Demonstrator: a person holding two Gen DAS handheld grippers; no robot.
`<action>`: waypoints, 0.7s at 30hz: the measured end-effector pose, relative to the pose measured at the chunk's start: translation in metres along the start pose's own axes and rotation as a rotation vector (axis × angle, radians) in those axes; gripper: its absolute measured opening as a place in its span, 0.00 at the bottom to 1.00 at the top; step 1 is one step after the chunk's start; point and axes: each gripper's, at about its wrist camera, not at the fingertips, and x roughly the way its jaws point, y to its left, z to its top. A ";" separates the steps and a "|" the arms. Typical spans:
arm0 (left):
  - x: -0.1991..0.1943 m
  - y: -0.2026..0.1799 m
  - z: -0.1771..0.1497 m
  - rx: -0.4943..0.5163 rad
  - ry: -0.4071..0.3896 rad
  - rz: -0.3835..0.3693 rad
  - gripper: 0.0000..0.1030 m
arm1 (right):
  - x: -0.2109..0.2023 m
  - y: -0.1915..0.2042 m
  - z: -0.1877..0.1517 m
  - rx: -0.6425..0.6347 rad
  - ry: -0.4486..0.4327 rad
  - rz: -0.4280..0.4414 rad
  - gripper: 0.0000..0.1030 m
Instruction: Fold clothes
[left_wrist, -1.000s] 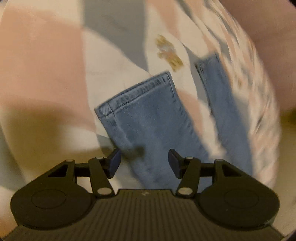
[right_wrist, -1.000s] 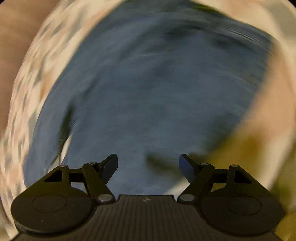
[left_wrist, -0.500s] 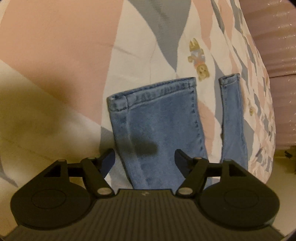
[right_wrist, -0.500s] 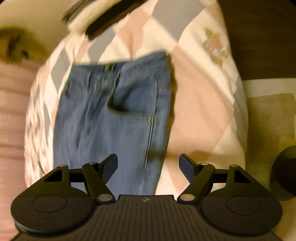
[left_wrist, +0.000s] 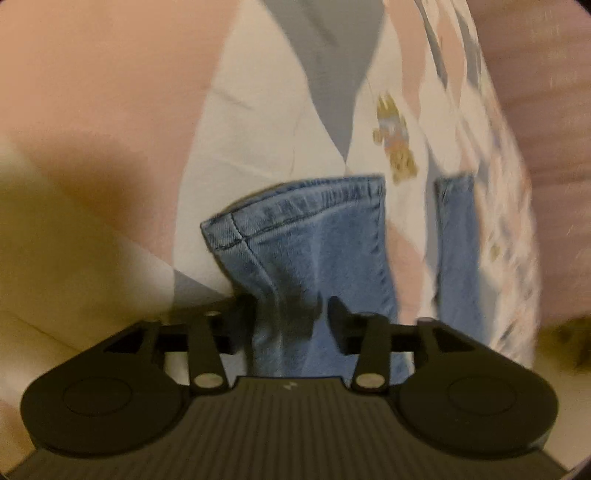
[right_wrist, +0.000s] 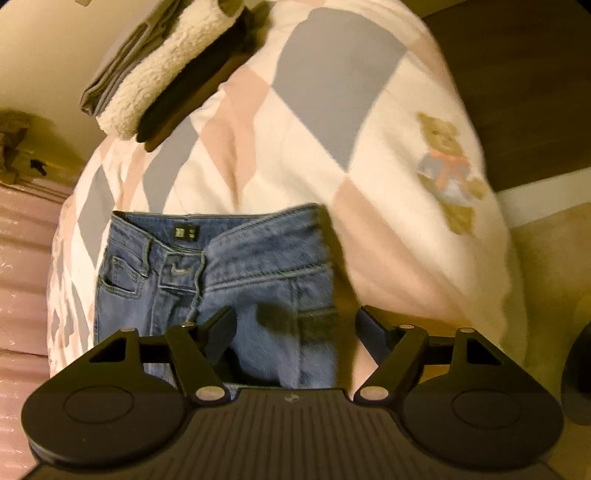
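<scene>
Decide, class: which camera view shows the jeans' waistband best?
The right wrist view: the waistband, with its button and inner label, lies in plain sight ahead of the right gripper. The left wrist view shows only the leg hems.

Blue jeans (right_wrist: 255, 266), spread flat, legs apart

Left gripper (left_wrist: 291, 317) fingers (left_wrist: 338, 314) spread around jeans leg (left_wrist: 317, 251), hem bunched, on patterned bedspread (left_wrist: 258, 122)

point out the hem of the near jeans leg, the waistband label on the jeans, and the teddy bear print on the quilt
blue denim jeans leg hem (left_wrist: 295, 206), left wrist view, on the stitched cuff edge
black waistband label (right_wrist: 184, 232), right wrist view, label centre
brown teddy bear print (right_wrist: 448, 166), right wrist view, bear's body
</scene>
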 end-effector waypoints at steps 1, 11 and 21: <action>0.001 0.001 -0.001 -0.014 -0.011 -0.004 0.43 | 0.003 0.001 0.000 -0.004 0.006 0.005 0.67; -0.023 -0.038 -0.007 0.215 -0.065 -0.004 0.05 | 0.000 -0.017 0.012 0.007 -0.005 0.056 0.36; -0.141 -0.045 -0.067 0.348 -0.120 0.116 0.04 | -0.069 0.042 0.053 -0.243 -0.003 0.169 0.08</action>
